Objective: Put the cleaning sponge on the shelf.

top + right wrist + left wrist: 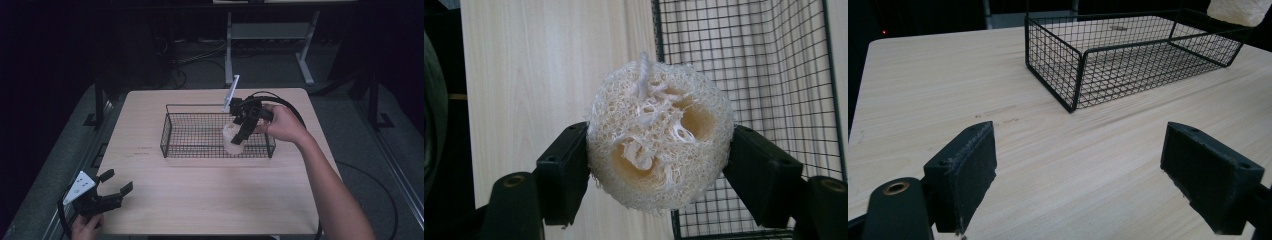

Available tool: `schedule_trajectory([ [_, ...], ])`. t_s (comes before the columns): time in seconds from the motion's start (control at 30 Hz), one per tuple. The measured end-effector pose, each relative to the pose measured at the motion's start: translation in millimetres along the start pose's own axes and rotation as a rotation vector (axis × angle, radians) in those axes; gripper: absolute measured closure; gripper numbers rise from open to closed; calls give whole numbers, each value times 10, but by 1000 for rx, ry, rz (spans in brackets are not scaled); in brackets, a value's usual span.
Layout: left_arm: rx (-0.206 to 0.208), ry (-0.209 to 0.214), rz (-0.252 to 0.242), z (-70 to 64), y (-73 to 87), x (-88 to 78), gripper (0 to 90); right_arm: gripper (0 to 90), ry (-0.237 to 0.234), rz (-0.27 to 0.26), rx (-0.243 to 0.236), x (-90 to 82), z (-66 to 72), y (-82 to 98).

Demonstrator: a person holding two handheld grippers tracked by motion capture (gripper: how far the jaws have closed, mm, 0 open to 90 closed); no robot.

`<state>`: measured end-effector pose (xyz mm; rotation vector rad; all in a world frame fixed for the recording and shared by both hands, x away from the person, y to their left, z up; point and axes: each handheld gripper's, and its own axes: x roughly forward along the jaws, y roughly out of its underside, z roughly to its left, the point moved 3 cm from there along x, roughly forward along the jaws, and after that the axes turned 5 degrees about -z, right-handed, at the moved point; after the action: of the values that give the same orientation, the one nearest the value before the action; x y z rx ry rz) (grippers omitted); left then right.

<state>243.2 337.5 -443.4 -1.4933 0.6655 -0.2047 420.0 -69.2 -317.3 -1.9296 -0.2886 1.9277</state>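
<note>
A pale, round loofah sponge (659, 137) sits clamped between the two black jaws of my right gripper (659, 165). From above, that gripper (239, 139) holds the loofah sponge (231, 140) over the right end of a black wire basket (172, 127) on the wooden table. In the left gripper view the basket (1068, 75) stands ahead, with the sponge (1238, 11) at the top right corner. My left gripper (116, 182) rests open at the table's front left corner, its jaws spread wide over bare wood (1078, 165) with nothing between them.
The light wooden table (210, 195) has free room in front of and left of the basket. A white metal stand (265, 35) and cables lie on the dark floor behind the table.
</note>
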Motion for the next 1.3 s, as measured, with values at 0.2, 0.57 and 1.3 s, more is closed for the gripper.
schedule_trajectory([
  [0.2,-2,-1,-4,6,-1,-4,139,288,2,-10,29,-34,-115,-16],
  [0.57,0,-4,-4,11,-3,-8,140,288,3,-14,66,16,-332,-49],
  [1.3,2,0,-3,12,-4,-6,140,288,37,22,149,196,-703,23],
])
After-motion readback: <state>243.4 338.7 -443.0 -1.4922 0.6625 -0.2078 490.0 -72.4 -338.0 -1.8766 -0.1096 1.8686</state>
